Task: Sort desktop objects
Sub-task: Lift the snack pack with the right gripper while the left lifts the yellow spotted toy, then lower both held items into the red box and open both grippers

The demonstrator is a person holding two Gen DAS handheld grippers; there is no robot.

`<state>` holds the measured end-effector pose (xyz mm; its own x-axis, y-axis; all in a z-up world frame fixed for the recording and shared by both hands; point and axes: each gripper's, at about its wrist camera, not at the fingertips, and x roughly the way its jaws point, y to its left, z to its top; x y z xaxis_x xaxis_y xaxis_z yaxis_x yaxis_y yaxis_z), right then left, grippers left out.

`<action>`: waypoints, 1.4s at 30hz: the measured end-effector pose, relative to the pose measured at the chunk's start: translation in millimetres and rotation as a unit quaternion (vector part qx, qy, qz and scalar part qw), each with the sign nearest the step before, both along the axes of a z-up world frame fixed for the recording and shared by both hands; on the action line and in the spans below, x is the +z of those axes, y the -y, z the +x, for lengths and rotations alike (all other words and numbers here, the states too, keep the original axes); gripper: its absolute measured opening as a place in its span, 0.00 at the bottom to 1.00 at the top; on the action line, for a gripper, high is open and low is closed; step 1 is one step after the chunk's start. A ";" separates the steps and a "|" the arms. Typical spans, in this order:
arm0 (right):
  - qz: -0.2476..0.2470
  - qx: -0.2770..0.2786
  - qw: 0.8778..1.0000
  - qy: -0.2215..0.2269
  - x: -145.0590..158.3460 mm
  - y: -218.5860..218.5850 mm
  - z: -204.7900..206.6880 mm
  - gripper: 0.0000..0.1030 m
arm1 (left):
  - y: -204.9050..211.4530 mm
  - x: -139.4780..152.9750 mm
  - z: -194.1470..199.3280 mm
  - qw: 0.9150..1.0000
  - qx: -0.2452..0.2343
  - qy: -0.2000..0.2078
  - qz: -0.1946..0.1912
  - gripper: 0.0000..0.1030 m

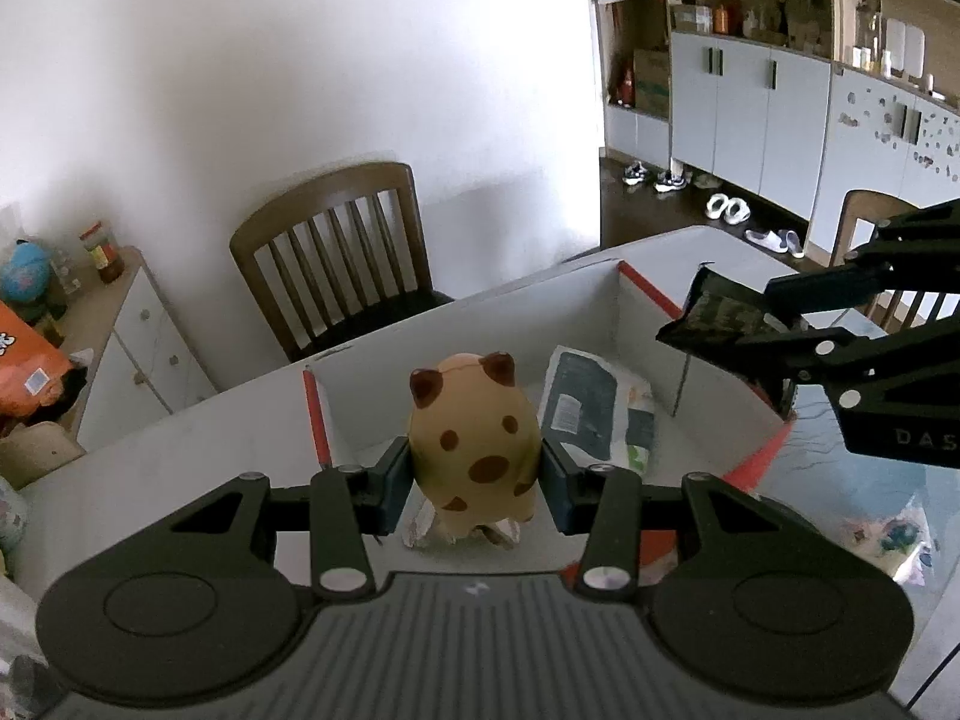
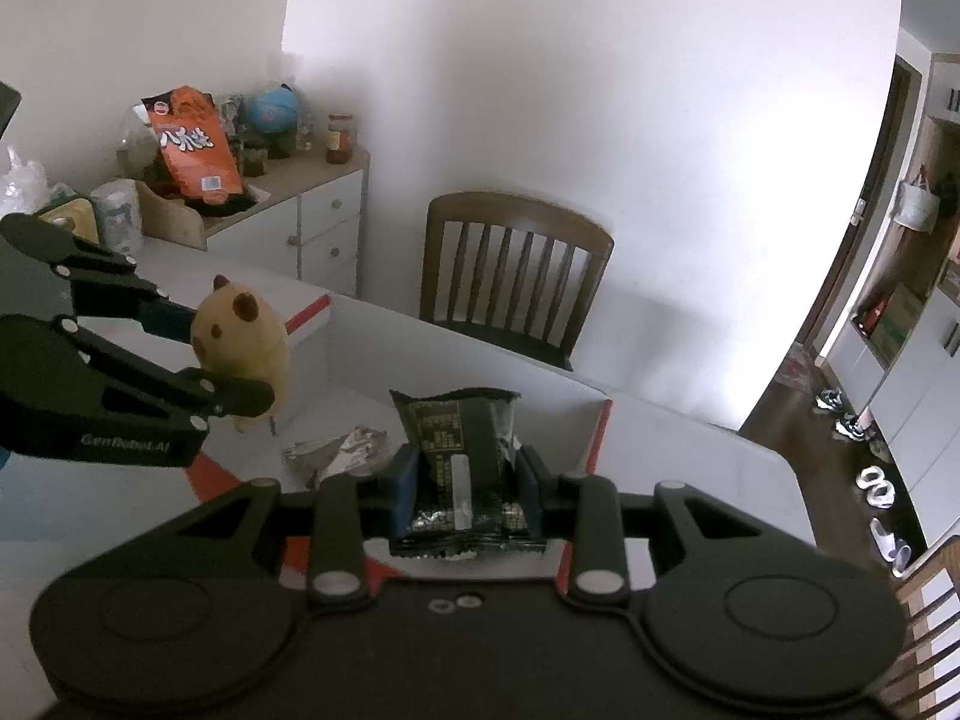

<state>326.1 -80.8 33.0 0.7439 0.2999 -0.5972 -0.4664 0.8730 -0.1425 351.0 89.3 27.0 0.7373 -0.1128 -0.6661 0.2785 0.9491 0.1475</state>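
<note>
Both grippers grip items, seemingly above the box (image 1: pixel 618 294).

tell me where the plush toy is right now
The plush toy is clamped in the left gripper, held over the white box, left of the black packet in the right gripper.

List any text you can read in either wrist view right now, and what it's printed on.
"GenRobot.AI": on the side of the left gripper, which holds the plush toy.
"DAS": cut off at the frame edge, on the right gripper.
Large white characters on the orange snack bag: too blurred to read.
Print on the black snack packet held by the right gripper: too small to read.
Label on the white-and-dark pouch in the box: unreadable.
</note>
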 end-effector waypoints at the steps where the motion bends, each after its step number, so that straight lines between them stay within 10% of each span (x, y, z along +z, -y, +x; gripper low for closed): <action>1: 0.000 -0.001 1.000 -0.002 -1.4 0.0 4.0 0.33 | -0.2 -0.9 4.4 1.000 0.000 -0.004 0.000 0.42; 42: -0.020 -0.005 0.992 -0.124 -83.3 -13.0 83.5 0.33 | 8.3 -85.6 92.8 0.988 0.010 -0.146 0.038 0.43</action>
